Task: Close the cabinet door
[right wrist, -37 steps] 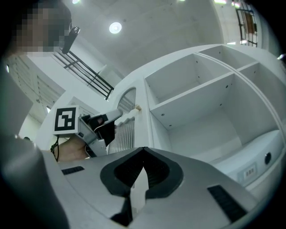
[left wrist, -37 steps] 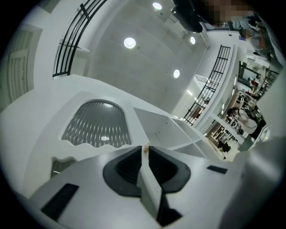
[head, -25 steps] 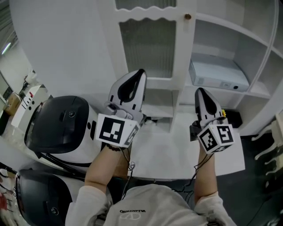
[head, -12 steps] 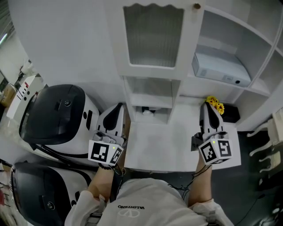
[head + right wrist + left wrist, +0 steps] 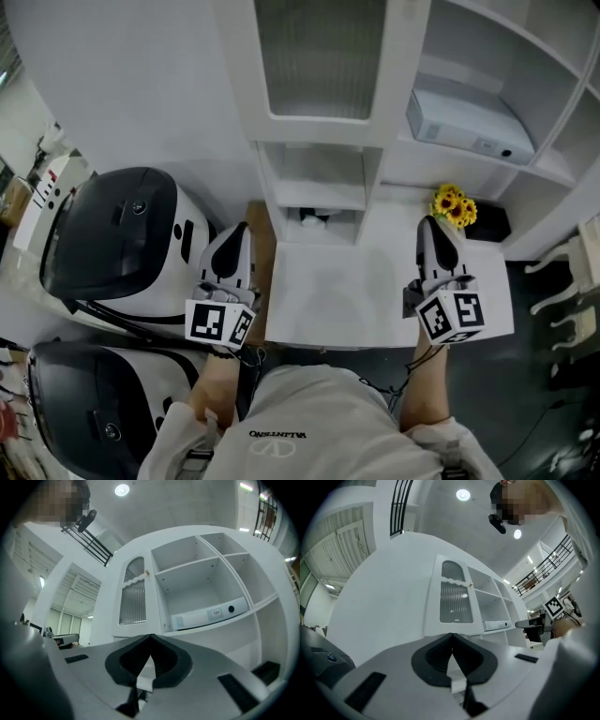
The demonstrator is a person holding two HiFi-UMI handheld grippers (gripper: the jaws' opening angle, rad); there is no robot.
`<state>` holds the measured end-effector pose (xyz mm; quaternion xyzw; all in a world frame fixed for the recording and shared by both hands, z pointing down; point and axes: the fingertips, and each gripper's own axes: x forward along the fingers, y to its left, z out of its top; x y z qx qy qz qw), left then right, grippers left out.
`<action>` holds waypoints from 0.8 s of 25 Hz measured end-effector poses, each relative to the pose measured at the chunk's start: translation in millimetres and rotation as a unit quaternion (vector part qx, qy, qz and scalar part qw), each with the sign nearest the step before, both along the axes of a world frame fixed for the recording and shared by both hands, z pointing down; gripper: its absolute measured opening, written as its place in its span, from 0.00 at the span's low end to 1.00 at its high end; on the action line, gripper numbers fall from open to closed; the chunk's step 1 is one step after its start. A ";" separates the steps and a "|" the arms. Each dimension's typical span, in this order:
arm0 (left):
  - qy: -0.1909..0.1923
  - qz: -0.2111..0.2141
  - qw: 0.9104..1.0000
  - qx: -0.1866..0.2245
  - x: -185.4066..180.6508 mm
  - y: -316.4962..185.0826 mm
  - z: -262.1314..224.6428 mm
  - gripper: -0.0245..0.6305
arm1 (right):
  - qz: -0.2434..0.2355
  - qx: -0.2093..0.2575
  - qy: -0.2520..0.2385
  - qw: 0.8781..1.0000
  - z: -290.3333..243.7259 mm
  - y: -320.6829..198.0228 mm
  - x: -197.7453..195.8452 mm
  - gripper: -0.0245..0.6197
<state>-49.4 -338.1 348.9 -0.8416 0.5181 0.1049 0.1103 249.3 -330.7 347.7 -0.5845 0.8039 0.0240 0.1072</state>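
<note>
The white cabinet door, with its ribbed glass pane, lies flat against the cabinet frame at the top of the head view. It also shows in the left gripper view as the door, and in the right gripper view as the door with a small knob. My left gripper hangs low beside the table's left edge, far below the door, jaws shut and empty. My right gripper hovers over the table's right side, also shut on nothing. Neither touches the cabinet.
The open shelves to the door's right hold a white box. Sunflowers in a dark pot stand at the back of the white table. Two black-and-white machines stand on the left. Small open compartments sit under the door.
Both grippers have dropped away from the cabinet toward me. The left one moved from in front of the door down to the table's left edge. Their jaws stayed shut.
</note>
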 end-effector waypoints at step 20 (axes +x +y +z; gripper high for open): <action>0.013 0.011 1.000 -0.011 8.9 5.2 2.1 0.04 | -0.021 0.000 0.002 1.000 2.4 17.1 -5.6 0.05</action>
